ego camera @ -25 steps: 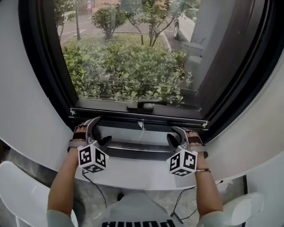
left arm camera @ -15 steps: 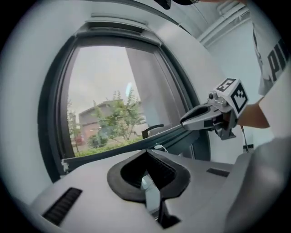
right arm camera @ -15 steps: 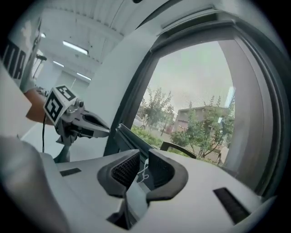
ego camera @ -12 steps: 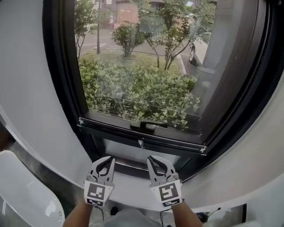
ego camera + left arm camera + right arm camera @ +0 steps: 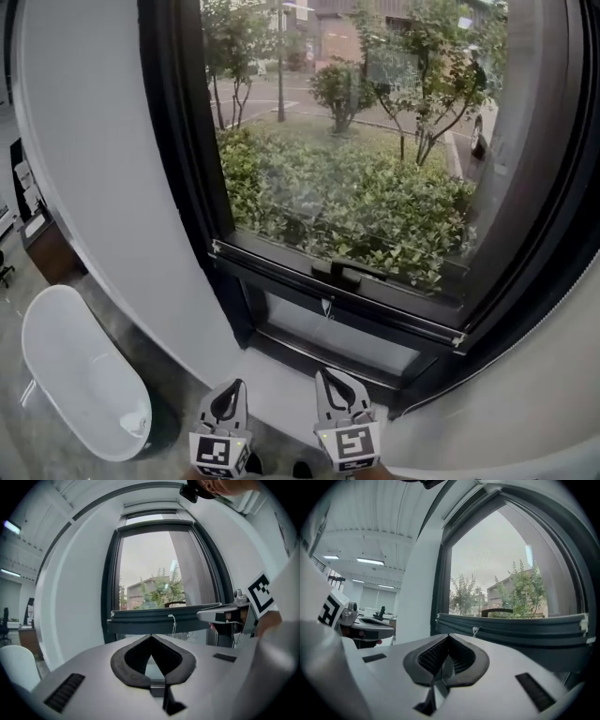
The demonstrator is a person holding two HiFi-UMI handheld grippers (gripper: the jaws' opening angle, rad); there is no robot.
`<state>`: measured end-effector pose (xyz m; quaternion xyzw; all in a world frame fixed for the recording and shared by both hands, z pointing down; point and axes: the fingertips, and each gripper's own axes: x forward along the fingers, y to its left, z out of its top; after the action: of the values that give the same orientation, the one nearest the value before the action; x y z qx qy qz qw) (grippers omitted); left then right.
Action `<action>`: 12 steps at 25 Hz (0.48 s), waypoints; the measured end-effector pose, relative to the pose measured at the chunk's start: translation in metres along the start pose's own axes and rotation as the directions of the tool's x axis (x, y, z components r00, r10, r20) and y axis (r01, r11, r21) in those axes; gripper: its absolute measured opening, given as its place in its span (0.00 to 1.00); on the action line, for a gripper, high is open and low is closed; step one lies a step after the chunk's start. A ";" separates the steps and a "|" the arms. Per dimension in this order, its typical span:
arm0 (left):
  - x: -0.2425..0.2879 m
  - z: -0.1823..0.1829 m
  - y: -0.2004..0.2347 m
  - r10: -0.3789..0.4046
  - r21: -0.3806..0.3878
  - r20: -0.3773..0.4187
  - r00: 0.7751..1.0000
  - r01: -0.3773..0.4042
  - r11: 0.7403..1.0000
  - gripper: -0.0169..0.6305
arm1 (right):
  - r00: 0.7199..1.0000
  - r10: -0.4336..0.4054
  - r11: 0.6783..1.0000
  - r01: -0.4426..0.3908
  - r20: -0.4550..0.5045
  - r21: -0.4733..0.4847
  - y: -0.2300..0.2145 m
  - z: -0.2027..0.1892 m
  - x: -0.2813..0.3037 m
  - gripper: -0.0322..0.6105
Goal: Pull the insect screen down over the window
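The insect screen's dark bottom bar (image 5: 394, 314) lies low across the window, above the lower frame, with a handle (image 5: 342, 272) and a short white pull cord (image 5: 327, 307) at its middle. The bar (image 5: 164, 616) and cord (image 5: 173, 623) show ahead in the left gripper view, and the bar (image 5: 511, 627) in the right gripper view. My left gripper (image 5: 234, 383) is shut on nothing, well back from the bar. Beside it, my right gripper (image 5: 323, 372) has its jaws closing, tips touching, with nothing between them.
A white sill (image 5: 281, 375) runs under the window between the grippers and the frame. Curved white wall flanks the dark frame on both sides. A white rounded chair (image 5: 80, 375) stands at the lower left. Bushes and trees show outside.
Both grippers have pulled back from the sill below the bar and come close together at the bottom of the head view. Their jaws went from open to closed.
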<state>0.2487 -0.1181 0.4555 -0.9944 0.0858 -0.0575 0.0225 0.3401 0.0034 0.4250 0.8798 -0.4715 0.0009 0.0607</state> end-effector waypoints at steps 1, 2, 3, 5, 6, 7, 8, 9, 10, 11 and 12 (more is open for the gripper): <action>-0.006 -0.004 0.004 0.023 0.010 -0.005 1.000 -0.023 1.000 0.05 | 1.000 0.018 1.000 -0.018 0.004 0.011 0.008 -0.004 0.000 0.06; -0.012 -0.006 0.009 0.046 0.018 -0.002 0.999 -0.046 0.999 0.05 | 0.999 0.038 0.999 -0.038 0.007 0.020 0.018 -0.007 0.002 0.06; -0.019 -0.006 0.016 0.072 0.020 0.004 0.997 -0.072 0.997 0.05 | 0.998 0.064 0.998 -0.064 0.011 0.028 0.029 -0.010 0.005 0.06; -0.039 -0.003 0.032 0.140 0.016 0.009 0.990 -0.140 0.990 0.05 | 0.990 0.137 0.990 -0.137 0.021 0.032 0.058 -0.012 0.011 0.06; -0.052 -0.002 0.039 0.179 0.016 0.001 0.984 -0.179 0.984 0.05 | 0.983 0.180 0.983 -0.181 0.028 0.028 0.075 -0.010 0.013 0.06; -0.067 -0.002 0.048 0.217 0.016 -0.009 0.976 -0.216 0.976 0.05 | 0.975 0.221 0.975 -0.222 0.036 0.025 0.093 -0.008 0.015 0.06; -0.080 -0.002 0.057 0.252 0.017 -0.012 0.968 -0.251 0.968 0.05 | 0.965 0.257 0.966 -0.258 0.046 0.024 0.110 -0.005 0.017 0.06; -0.094 -0.003 0.068 0.283 0.019 -0.007 0.959 -0.283 0.959 0.05 | 0.955 0.290 0.956 -0.291 0.056 0.022 0.128 -0.003 0.018 0.06; -0.109 -0.004 0.077 0.311 0.017 0.000 0.950 -0.311 0.950 0.05 | 0.944 0.324 0.946 -0.325 0.064 0.016 0.147 -0.001 0.017 0.06; -0.125 -0.008 0.085 0.341 0.015 0.003 0.940 -0.341 0.940 0.05 | 0.930 0.361 0.932 -0.363 0.070 0.007 0.166 -0.001 0.015 0.06; -0.144 -0.011 0.091 0.375 0.015 0.004 0.927 -0.375 0.927 0.05 | 0.912 0.404 0.914 -0.405 0.075 0.000 0.186 -0.001 0.011 0.06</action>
<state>0.0915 -0.1831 0.4459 -0.9595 0.2738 -0.0521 0.0411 0.1921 -0.1073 0.4468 0.7631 -0.6452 -0.0152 0.0352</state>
